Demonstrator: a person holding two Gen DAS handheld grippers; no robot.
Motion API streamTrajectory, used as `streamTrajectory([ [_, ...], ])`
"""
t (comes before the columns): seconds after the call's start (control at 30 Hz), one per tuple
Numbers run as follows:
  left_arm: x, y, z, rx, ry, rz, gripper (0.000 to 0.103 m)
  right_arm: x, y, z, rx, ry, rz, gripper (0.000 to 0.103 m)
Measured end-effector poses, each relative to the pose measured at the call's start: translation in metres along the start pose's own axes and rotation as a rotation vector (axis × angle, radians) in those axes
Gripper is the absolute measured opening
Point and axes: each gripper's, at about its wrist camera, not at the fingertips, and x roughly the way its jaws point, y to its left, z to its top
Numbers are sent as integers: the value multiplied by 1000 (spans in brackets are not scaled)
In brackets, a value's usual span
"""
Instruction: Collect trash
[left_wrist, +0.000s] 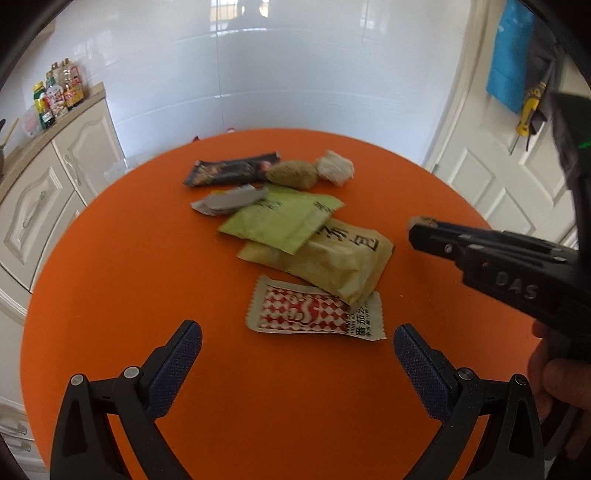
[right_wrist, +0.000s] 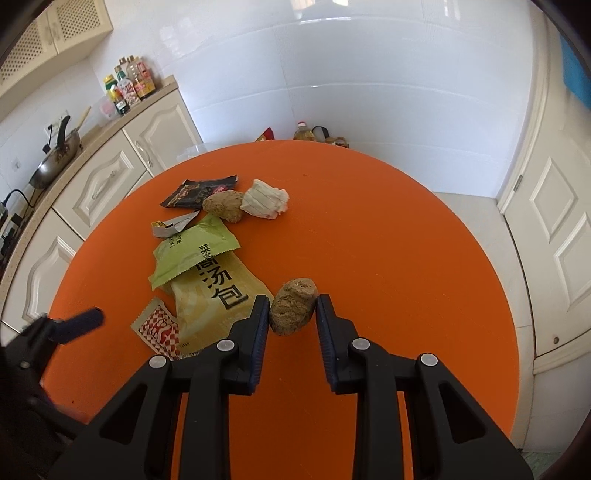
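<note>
**Brown lump clamped in the right tongs; red sachet lay straight ahead of the open left tongs**

The brown crumbly lump (right_wrist: 293, 306) sat between the pads of the right gripper (right_wrist: 291, 314), both pads pressing its sides, so those tongs were clenched on it just beside the right edge of the yellow soup-base packet (right_wrist: 214, 291). Whether it had left the orange table (right_wrist: 369, 229) could not be told.

The nearest loose piece of trash was the red-and-white checked sachet (left_wrist: 314, 312). It lay flat on the table just beyond the left gripper (left_wrist: 297, 341), slightly toward its right finger, its long axis running roughly across the gap between the fingers. One upper corner was tucked under the yellow packet. The left tongs stood released, wide apart, with nothing between them.

By my reading, the left hand was the nearer one for that sachet, and since the right was already occupied, the pick fell to the left. A flat sachet lying crosswise would probably want the pads coming down over its short width.

Farther off lay the green packet (left_wrist: 280, 221), a torn silver wrapper (left_wrist: 229, 201), a black wrapper (left_wrist: 231, 171), a second brown lump (left_wrist: 291, 175) and a crumpled white tissue (left_wrist: 335, 168).
</note>
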Motion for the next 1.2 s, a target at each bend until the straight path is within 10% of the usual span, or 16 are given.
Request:
streamTrajectory([
  [0.23,38,-12,9,63,-12,17,98,-9,-14,-2,19,-14,2,26],
  [0.57,50,-11,5,67,-47,-26,60,-18,-20,-6,44,-30,13,26],
  [0.73,38,5,0,32,-36,-56,23,-23,-21,-8,50,-35,16,26],
  [0.93,24,-8,-4,49,-21,-39,32,-30,-23,-13,52,-42,17,26],
  [1.03,16,-13,-7,55,-34,-21,81,-33,-26,-14,57,-45,14,26],
  [1.2,20,-22,-3,138,-31,-41,87,-34,-27,-15,56,-43,15,26],
])
